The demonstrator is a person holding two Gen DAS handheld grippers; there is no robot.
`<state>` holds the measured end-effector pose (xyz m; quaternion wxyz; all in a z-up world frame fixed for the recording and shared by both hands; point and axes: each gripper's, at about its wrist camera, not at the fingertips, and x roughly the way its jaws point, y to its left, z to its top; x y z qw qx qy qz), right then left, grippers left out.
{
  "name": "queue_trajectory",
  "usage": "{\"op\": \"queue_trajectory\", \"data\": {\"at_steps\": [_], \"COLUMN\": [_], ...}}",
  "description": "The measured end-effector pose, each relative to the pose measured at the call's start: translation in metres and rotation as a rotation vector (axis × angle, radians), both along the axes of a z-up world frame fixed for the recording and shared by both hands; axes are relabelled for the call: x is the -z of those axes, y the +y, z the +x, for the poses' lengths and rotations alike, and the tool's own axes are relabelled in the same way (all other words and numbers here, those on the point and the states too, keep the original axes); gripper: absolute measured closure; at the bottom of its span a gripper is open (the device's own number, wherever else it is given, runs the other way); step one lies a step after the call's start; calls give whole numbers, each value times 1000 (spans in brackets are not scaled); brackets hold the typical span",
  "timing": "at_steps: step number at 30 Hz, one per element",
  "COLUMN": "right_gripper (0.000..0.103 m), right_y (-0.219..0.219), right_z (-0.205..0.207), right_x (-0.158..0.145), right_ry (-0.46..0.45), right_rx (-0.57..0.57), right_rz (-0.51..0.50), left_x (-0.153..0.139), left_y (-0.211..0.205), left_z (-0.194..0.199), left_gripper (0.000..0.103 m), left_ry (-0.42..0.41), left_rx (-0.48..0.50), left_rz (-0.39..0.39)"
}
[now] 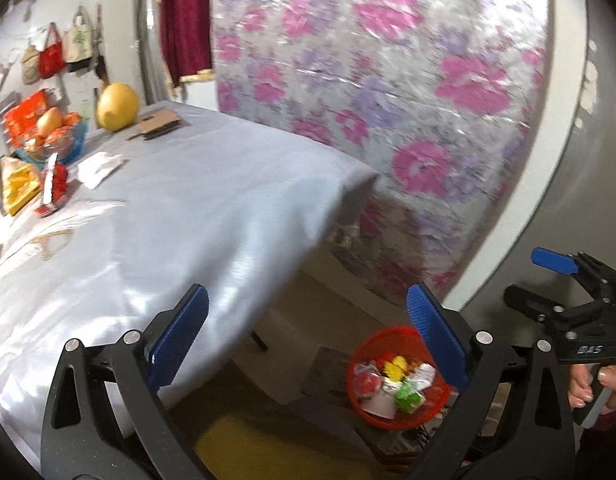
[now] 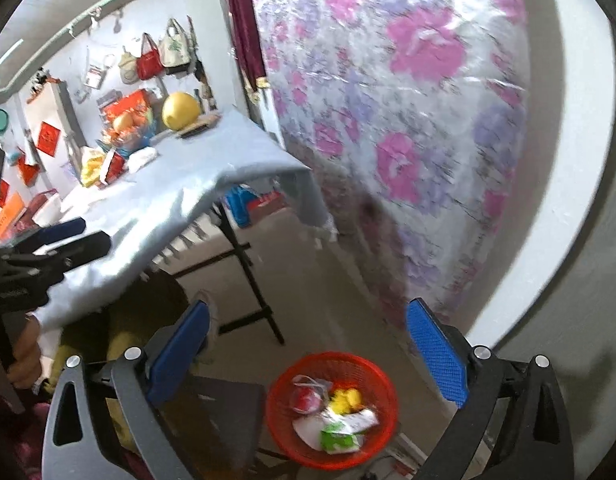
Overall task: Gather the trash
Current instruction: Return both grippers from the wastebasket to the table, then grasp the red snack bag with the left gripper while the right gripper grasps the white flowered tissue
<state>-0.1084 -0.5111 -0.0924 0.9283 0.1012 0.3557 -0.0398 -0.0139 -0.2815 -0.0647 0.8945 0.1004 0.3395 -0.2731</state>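
At the table's (image 1: 196,200) far left end sat 1 blue bowl (image 1: 70,148) of fruit, 1 yellow pomelo (image 1: 118,107), 1 red packet (image 1: 54,186), 1 yellow packet (image 1: 20,186) and 1 white wrapper (image 1: 98,168). The left gripper (image 1: 308,344) hung over the table's near edge, jaws wide apart and empty. Right of it, on the floor, 1 red mesh basket (image 2: 381,420) held several wrappers. The right gripper (image 2: 308,352) hovered above the basket, jaws spread and empty.
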Motion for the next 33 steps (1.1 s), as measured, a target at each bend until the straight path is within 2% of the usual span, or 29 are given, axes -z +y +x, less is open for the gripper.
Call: {"op": "queue_trajectory", "data": {"at_steps": [8, 19, 23, 27, 33], "right_gripper": [6, 6, 6, 6, 6], "right_y": [60, 136, 160, 179, 204], "right_z": [44, 124, 163, 199, 252], "right_x": [-22, -25, -31, -34, -35], "right_ry": [-34, 30, 40, 47, 59], "right_rx": [-128, -266, -307, -341, -384], "right_rz": [40, 77, 93, 109, 126], "left_x": [-8, -11, -13, -14, -17], "left_y": [68, 189, 224, 251, 267], "left_z": [36, 108, 137, 172, 223], "left_gripper": [7, 7, 7, 7, 7], "left_ry": [32, 99, 103, 103, 107], "left_rx": [-136, -372, -450, -511, -539], "left_rz": [-88, -195, -183, -129, -68]}}
